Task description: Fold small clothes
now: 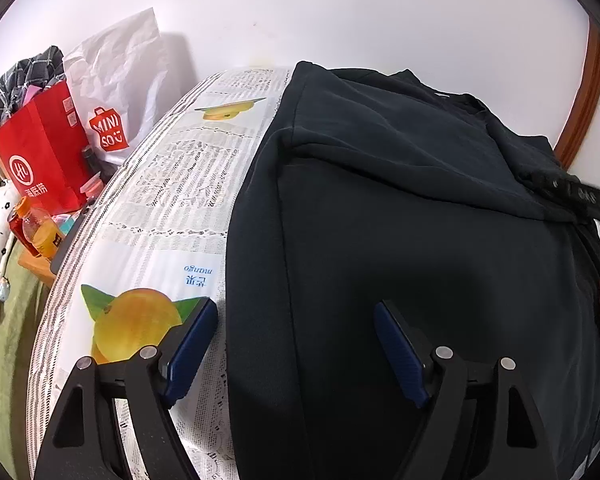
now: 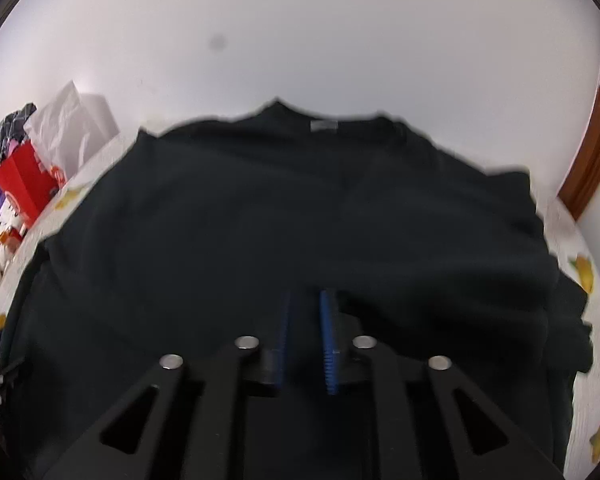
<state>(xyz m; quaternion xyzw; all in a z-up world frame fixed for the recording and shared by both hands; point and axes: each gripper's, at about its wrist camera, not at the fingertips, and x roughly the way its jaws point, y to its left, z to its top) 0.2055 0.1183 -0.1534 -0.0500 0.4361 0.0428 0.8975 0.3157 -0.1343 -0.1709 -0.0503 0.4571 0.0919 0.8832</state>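
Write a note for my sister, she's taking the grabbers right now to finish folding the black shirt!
Left gripper: open, empty, over the left edge of the black shirt.
Right gripper: nearly shut on a pinch of shirt fabric, though the picture is blurry.
Shirt lies on the mango tablecloth, left side already folded in.
Left: finish the right side, then fold it shorter.

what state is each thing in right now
left tongs: open, over the shirt's edge, gripping nothing
right tongs: nearly shut, apparently pinching shirt fabric
shirt: spread on the table, one side folded over
tablecloth: flat, partly covered by the shirt
bottle: upright, capped
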